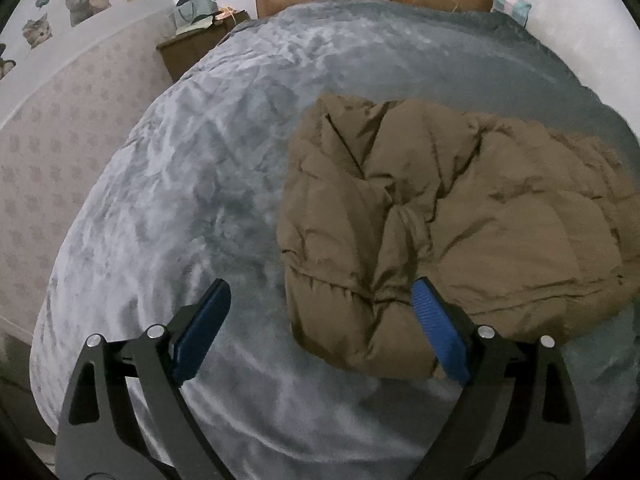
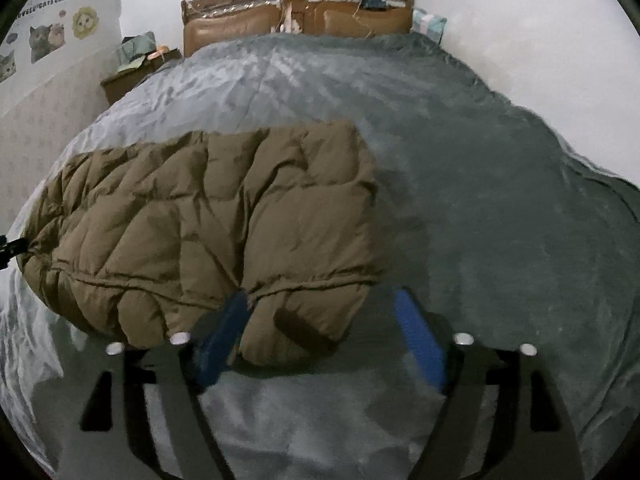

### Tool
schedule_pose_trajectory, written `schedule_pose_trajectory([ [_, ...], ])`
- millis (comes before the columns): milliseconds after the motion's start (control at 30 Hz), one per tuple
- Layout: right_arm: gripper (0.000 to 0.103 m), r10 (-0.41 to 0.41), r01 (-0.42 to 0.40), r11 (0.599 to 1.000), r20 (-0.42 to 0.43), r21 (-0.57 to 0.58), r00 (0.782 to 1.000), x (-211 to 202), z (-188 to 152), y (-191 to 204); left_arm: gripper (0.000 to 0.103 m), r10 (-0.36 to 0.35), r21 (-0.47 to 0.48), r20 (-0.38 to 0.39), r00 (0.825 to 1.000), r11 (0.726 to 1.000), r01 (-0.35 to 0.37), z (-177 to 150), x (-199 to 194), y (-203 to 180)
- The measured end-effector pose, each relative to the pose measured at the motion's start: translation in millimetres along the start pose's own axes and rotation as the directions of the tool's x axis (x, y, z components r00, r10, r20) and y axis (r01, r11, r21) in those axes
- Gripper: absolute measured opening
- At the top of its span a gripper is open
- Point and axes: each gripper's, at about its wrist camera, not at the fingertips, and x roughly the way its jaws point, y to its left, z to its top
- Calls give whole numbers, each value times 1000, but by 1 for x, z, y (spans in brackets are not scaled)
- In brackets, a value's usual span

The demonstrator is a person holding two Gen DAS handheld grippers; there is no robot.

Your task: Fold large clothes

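A brown quilted puffer jacket (image 1: 440,220) lies folded into a bundle on the grey plush bedspread (image 1: 200,200). My left gripper (image 1: 320,292) is open, hovering at the jacket's near left end, with its right finger over the jacket's near edge. In the right wrist view the jacket (image 2: 208,232) lies left of centre. My right gripper (image 2: 320,300) is open, its jaws standing either side of the jacket's near right corner. A dark piece of the left gripper shows at the jacket's far left edge (image 2: 12,248).
A brown wooden headboard (image 2: 296,8) stands at the far end of the bed. A nightstand with bags (image 1: 196,36) stands at the far left by a wall with cat stickers (image 1: 80,0). A pillow (image 1: 512,6) leans at the far right.
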Motion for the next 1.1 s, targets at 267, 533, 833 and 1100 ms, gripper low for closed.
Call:
schedule_pose_trajectory([
  [267,78,-2,2,1000,-14,-16,1000,6,-7,7,91,-45,31,-16,999,999,45,-12,0,-9],
  [533,77,-22,17,998,-84,-59,996,42,-22,21,91,-66,55,-92,994,996,71,-14,28,-14],
  [833,77,122,-102,987,-162,123,979,73,-34,-6,91,-93,52,-121,988,994,100,-26,44,-1],
  [1100,78,68,-63,997,-111,49,992,31,-23,17,100,-65,35,-47,997,997,67,-28,6,-6],
])
